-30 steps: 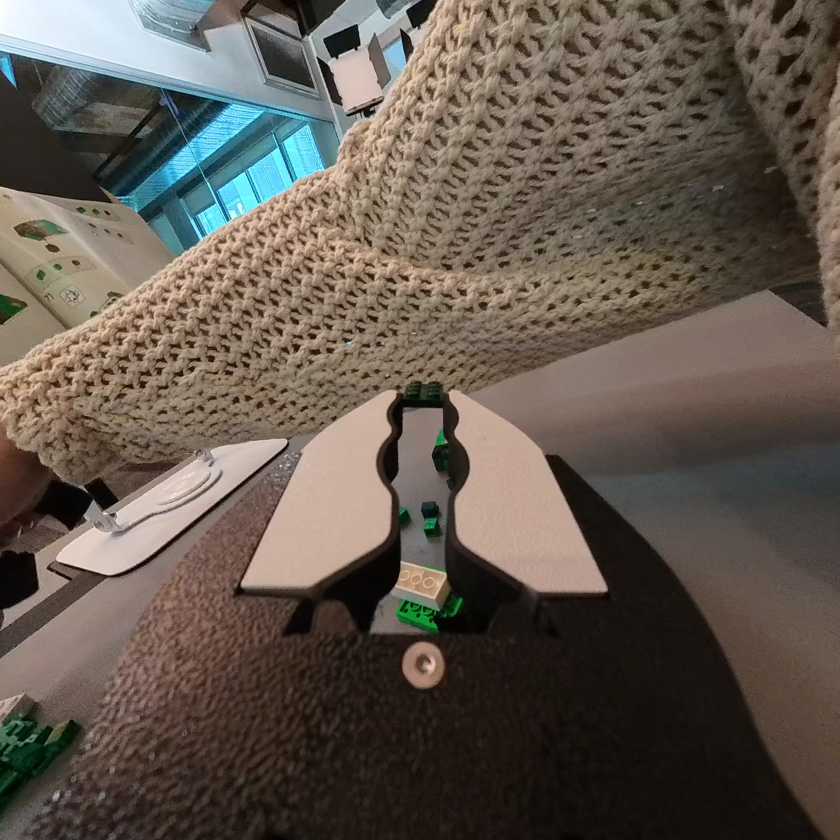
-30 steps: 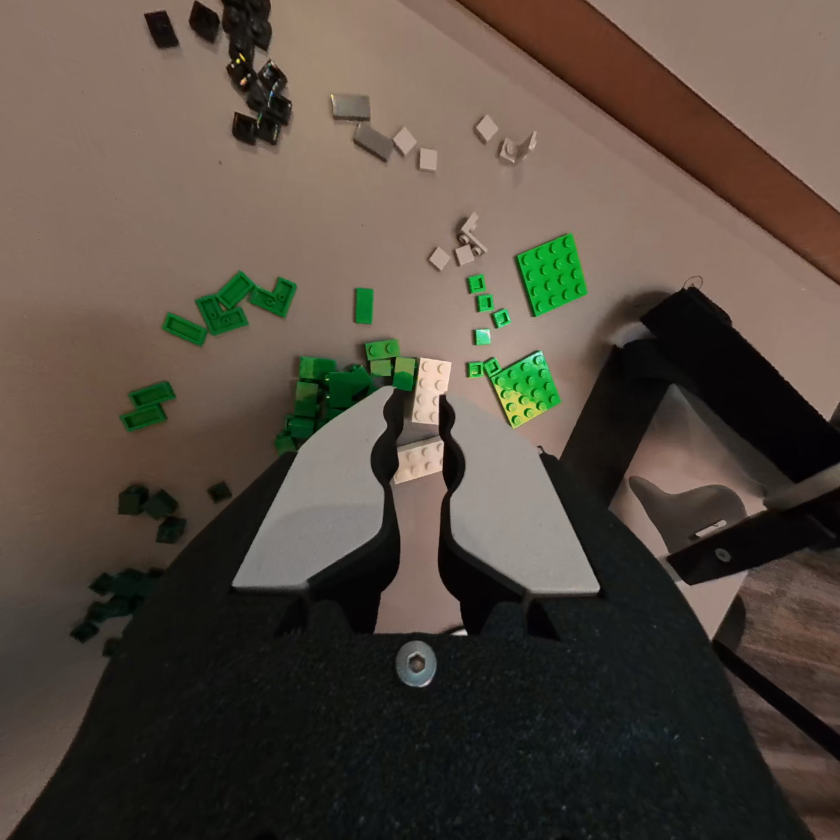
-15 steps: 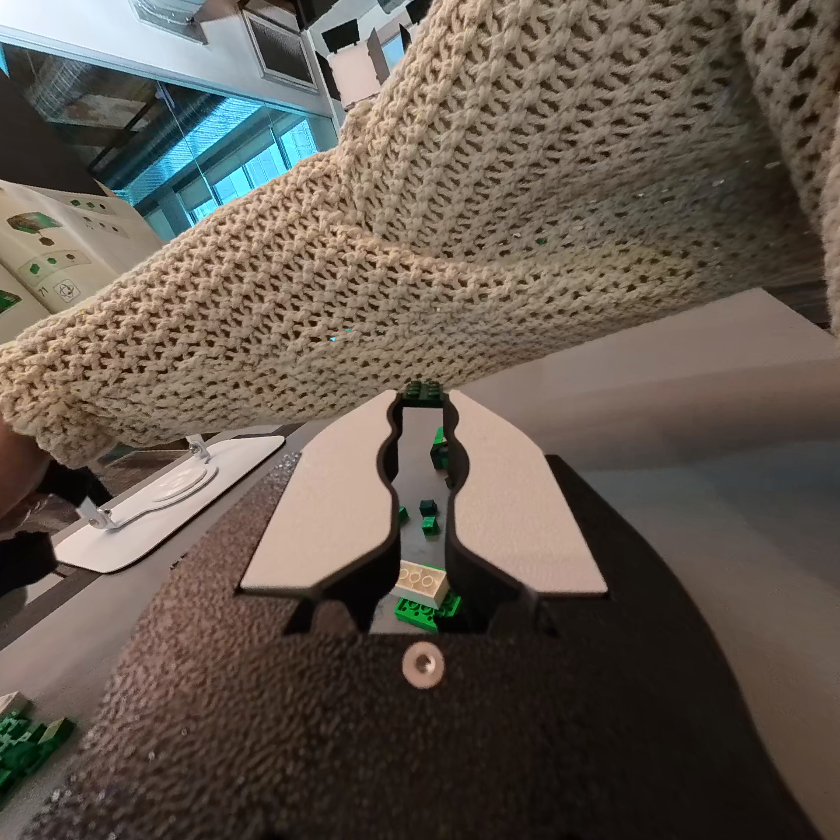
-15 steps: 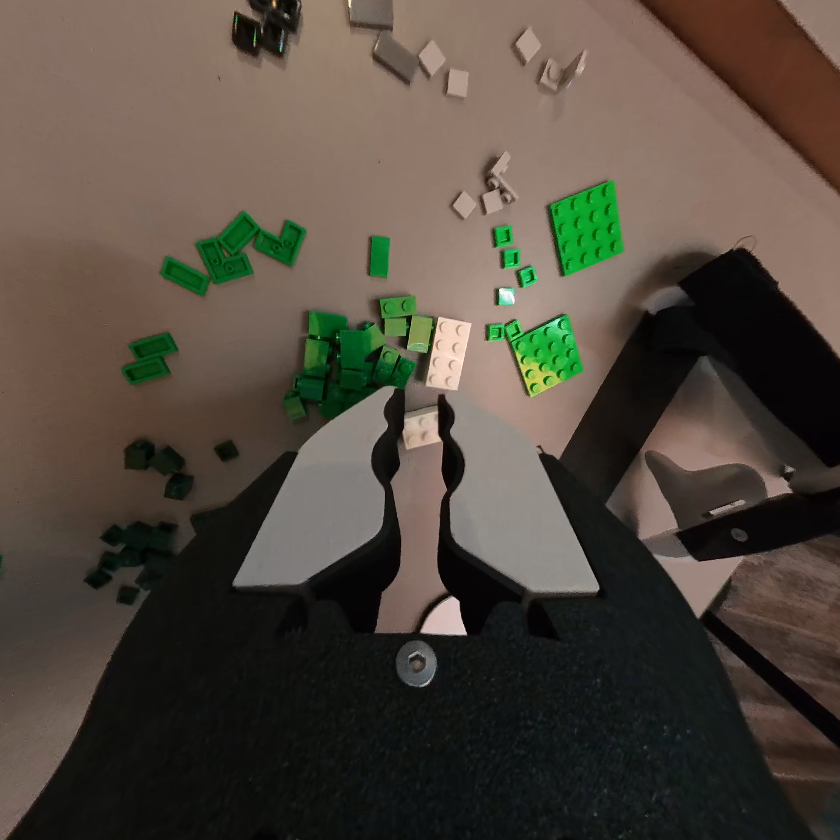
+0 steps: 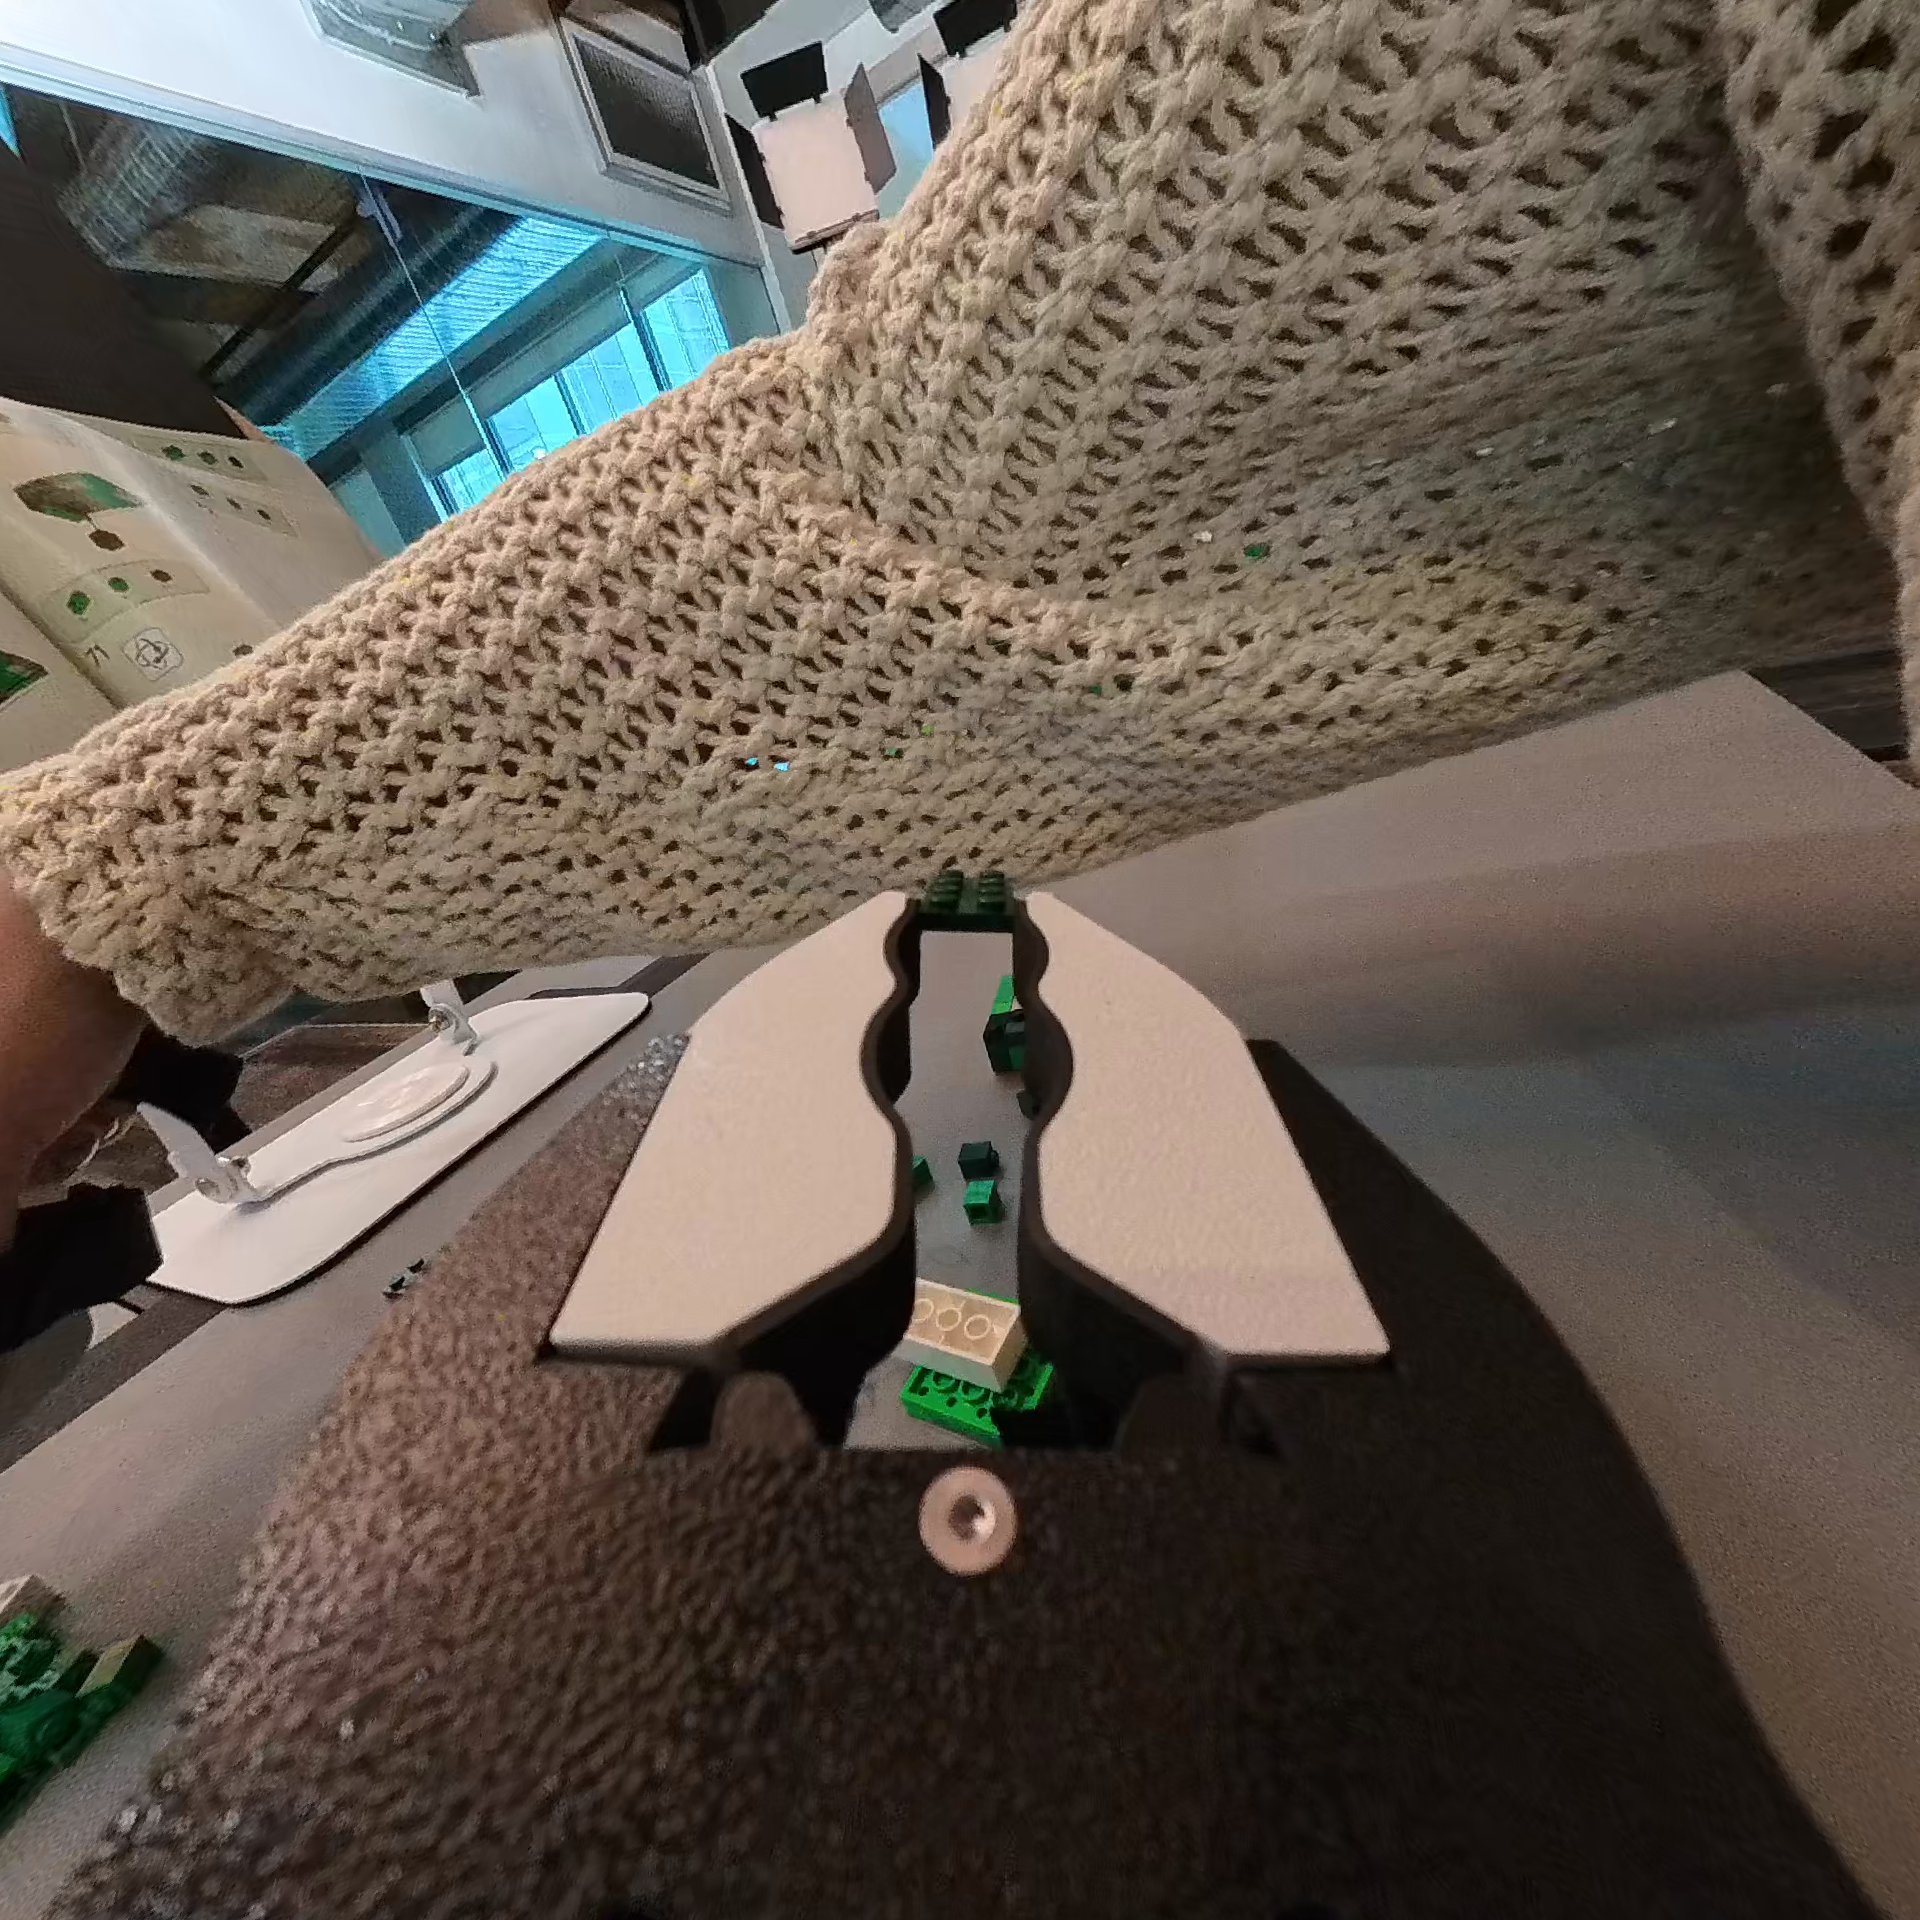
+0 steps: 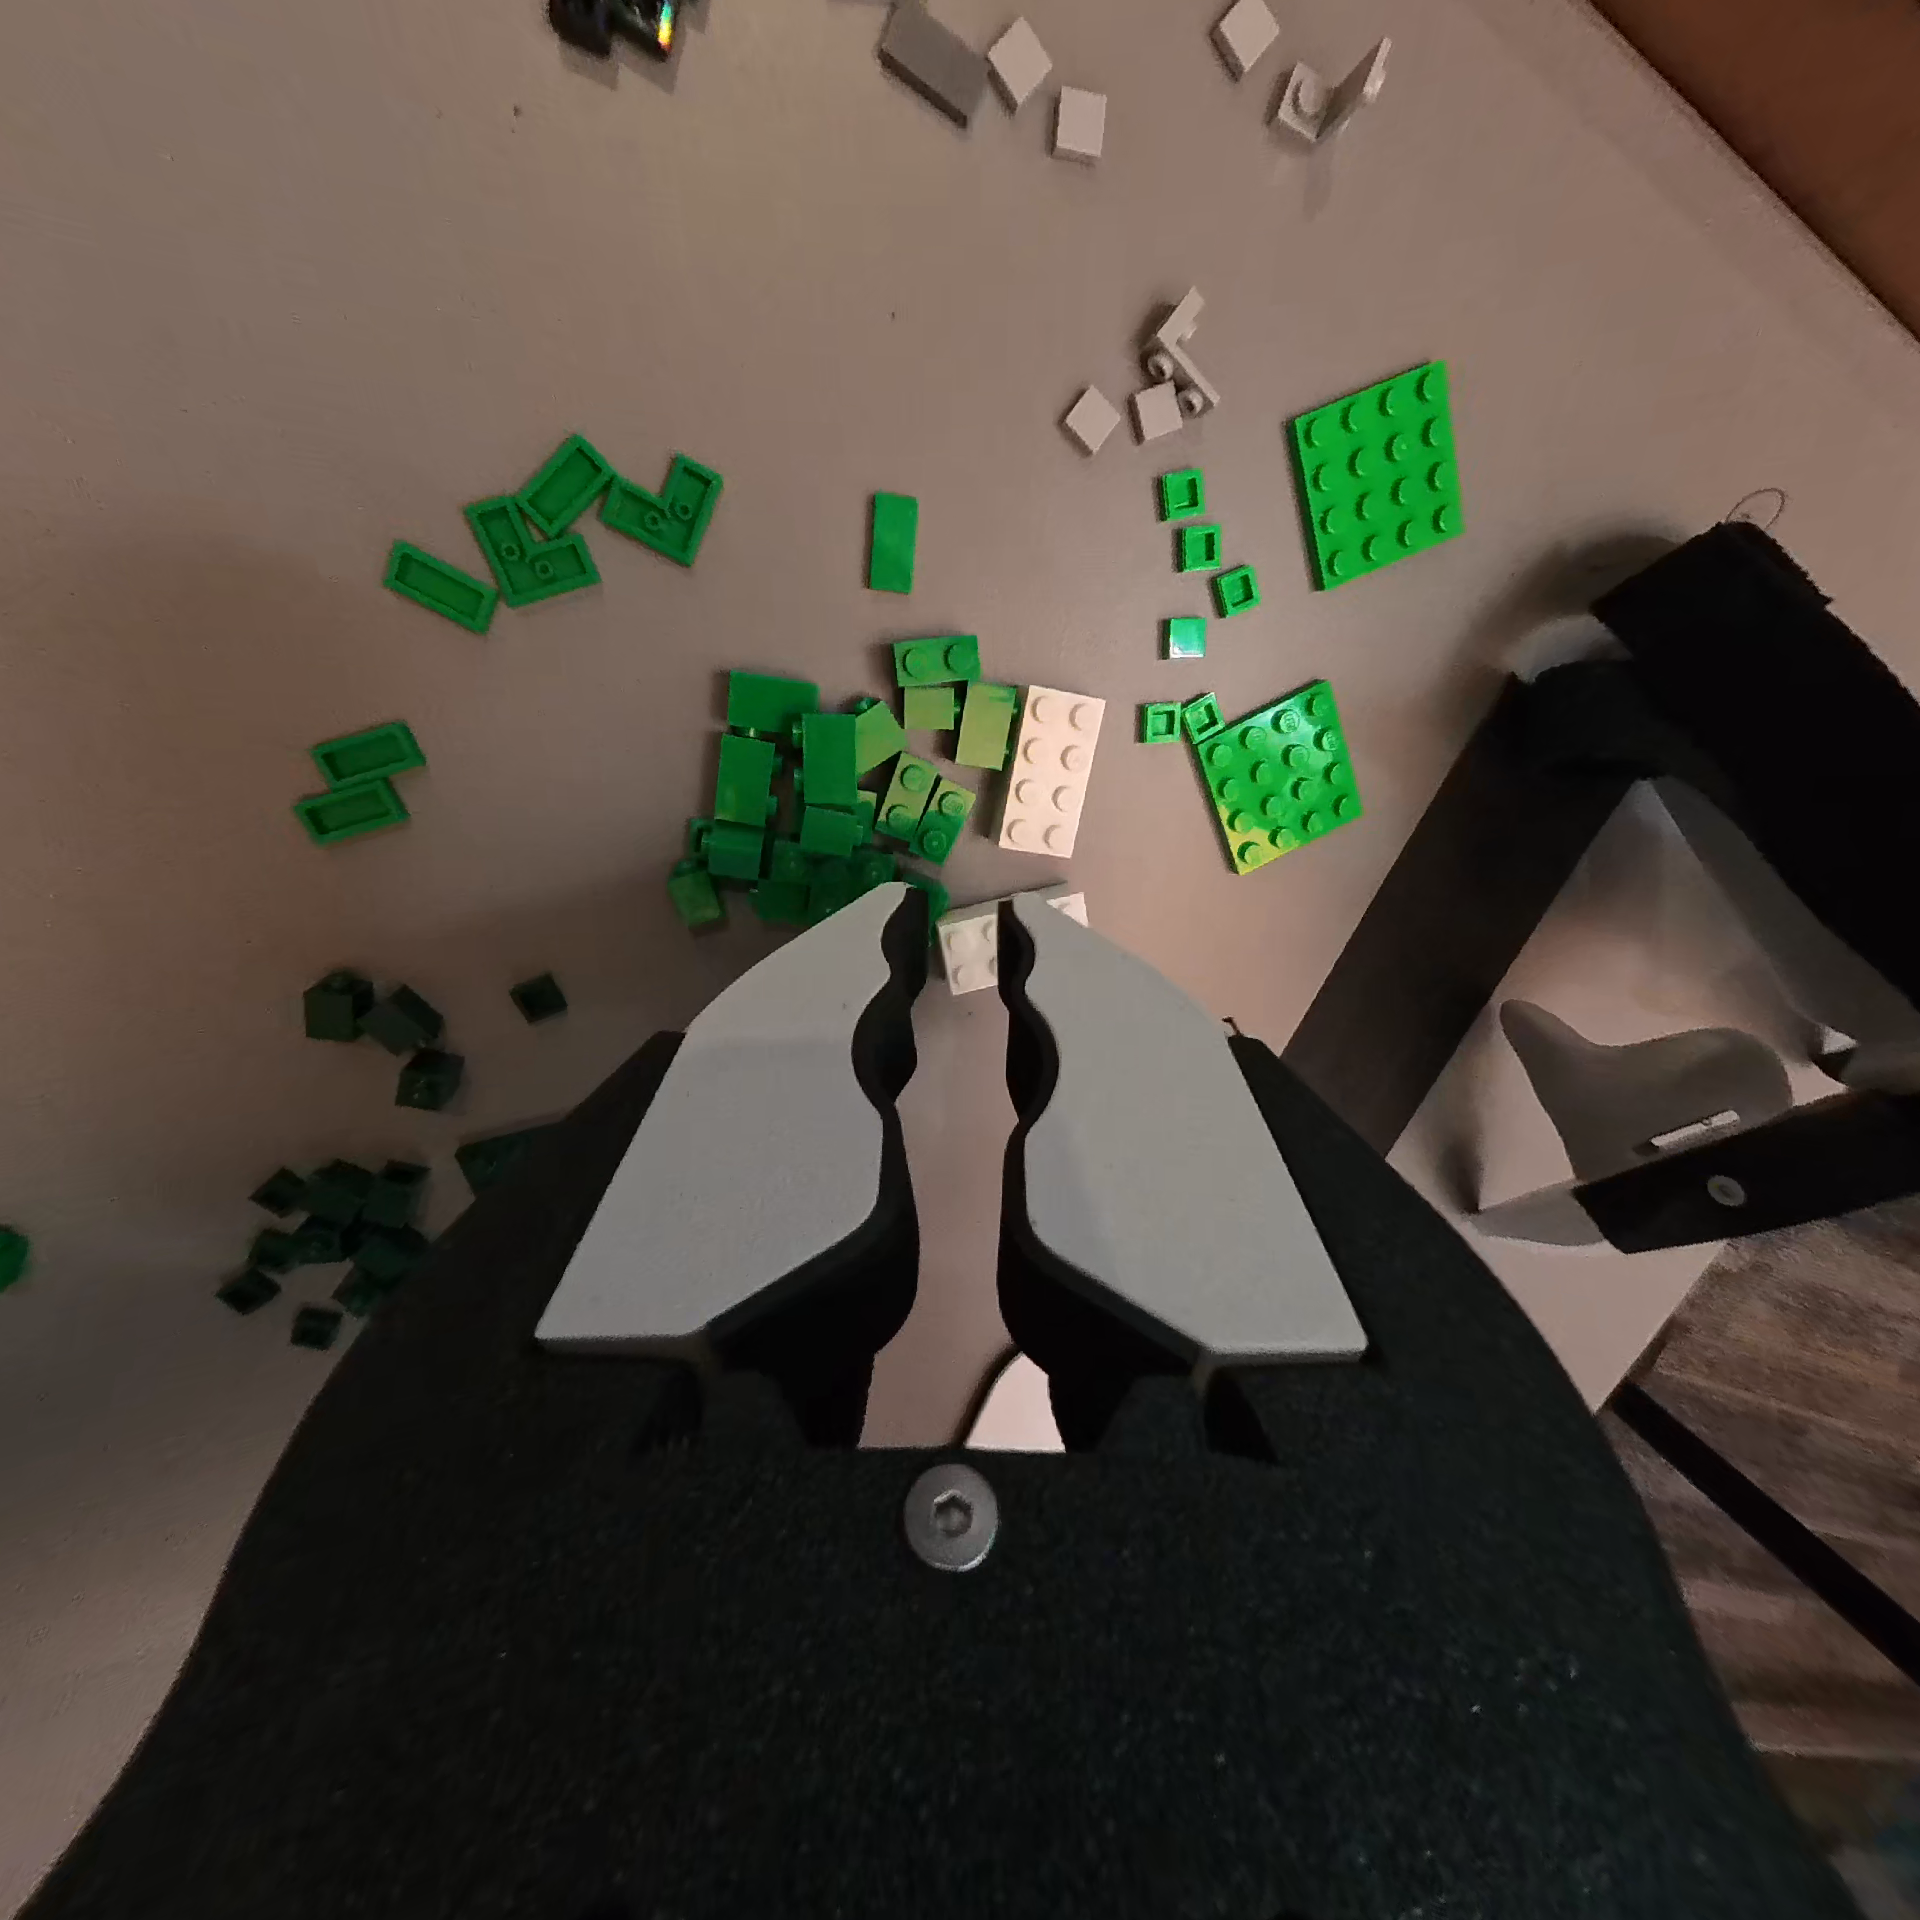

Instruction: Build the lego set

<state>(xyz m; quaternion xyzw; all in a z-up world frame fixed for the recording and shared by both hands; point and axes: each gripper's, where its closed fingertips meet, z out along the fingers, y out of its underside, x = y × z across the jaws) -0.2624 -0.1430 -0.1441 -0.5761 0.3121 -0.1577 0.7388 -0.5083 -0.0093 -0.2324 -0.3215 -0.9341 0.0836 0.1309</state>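
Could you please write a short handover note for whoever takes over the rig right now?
Left tongs: shut on a dark green brick, held up off the table under a knitted sleeve.
Right tongs: open, empty, above a small white plate lying on the table.
Parts: a white 2x4 plate beside the bright green pile; two green square plates to the right; dark green bricks at left; grey pieces at the top.
Done: no assembled section is visible; only the dark green brick is picked.
Left: essentially the whole build; the instruction booklet stands open nearby.
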